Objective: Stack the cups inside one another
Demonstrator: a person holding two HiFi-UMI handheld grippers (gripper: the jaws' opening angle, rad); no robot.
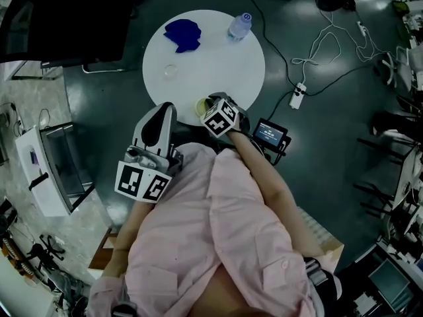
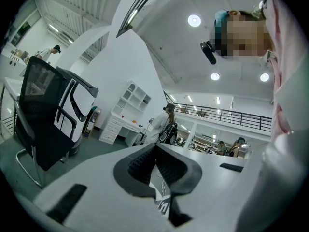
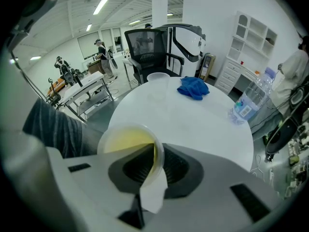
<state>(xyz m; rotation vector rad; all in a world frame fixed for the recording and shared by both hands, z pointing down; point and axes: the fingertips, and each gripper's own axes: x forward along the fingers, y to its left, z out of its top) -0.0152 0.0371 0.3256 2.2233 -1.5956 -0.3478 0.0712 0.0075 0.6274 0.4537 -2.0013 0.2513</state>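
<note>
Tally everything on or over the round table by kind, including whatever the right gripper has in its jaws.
Cups: 2 (translucent yellowish plastic cup clamped by its rim in the right gripper; clear plastic cup standing at the far side of the round white table)
Bottles: 1 (clear plastic water bottle)
Cloths: 1 (crumpled blue cloth)
Total: 4

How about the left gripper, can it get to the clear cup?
Probably yes: the table between the left gripper and the clear cup is bare, but its fingers are shut and must open first.
</note>
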